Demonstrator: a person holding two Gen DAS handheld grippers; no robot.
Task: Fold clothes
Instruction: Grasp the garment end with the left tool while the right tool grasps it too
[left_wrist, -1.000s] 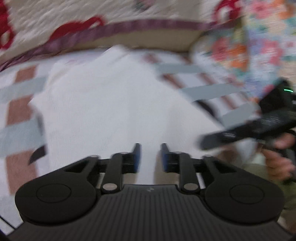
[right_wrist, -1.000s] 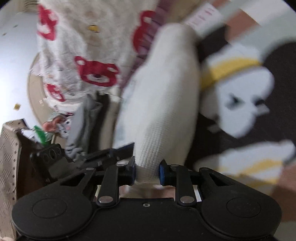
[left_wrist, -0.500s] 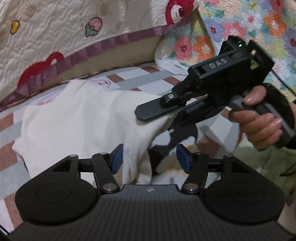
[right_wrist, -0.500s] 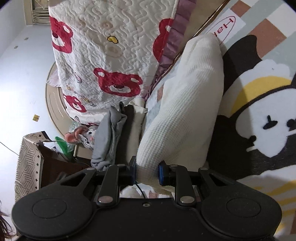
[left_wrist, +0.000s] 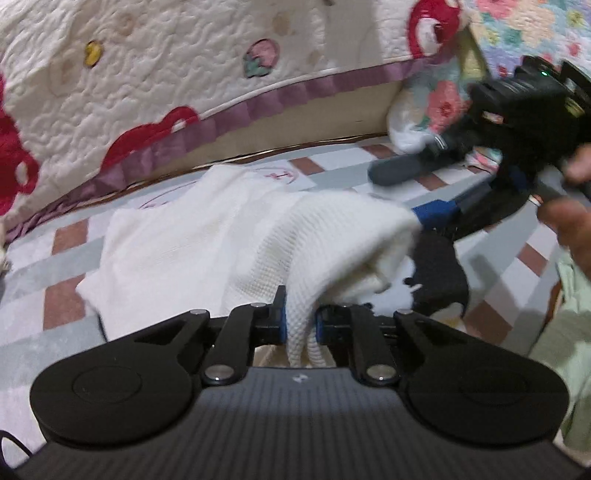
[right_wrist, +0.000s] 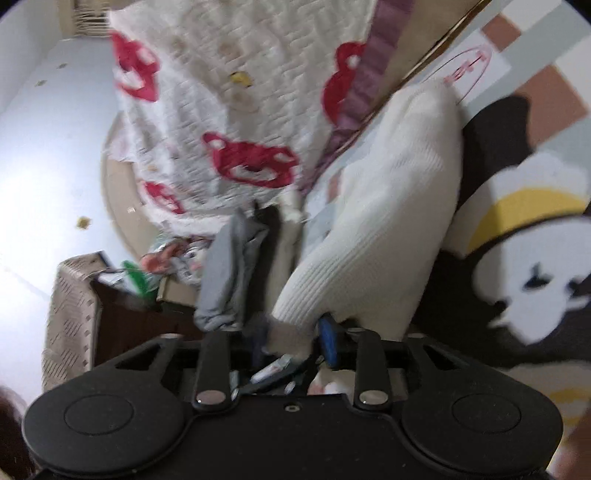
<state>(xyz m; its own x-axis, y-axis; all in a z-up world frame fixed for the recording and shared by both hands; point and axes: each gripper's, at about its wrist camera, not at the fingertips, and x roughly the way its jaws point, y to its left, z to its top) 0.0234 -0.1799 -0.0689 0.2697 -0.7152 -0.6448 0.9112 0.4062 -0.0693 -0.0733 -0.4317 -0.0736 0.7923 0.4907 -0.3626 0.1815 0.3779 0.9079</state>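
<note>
Left tool (left_wrist: 298, 320) now closing, pinching white sweater (left_wrist: 236, 236) fold; right tool (right_wrist: 295, 338) opening, sweater edge (right_wrist: 373, 236) between its pads.

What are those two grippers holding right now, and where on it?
The left gripper is closing on a bunched fold of the white knitted garment. The right gripper is opening, letting go of that garment's edge.

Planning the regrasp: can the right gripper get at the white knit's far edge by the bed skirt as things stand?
Probably yes. The right gripper is opening, the white knit garment slipping free; nothing lies on the far edge. The left gripper, closing on the near fold, stays clear.
</note>
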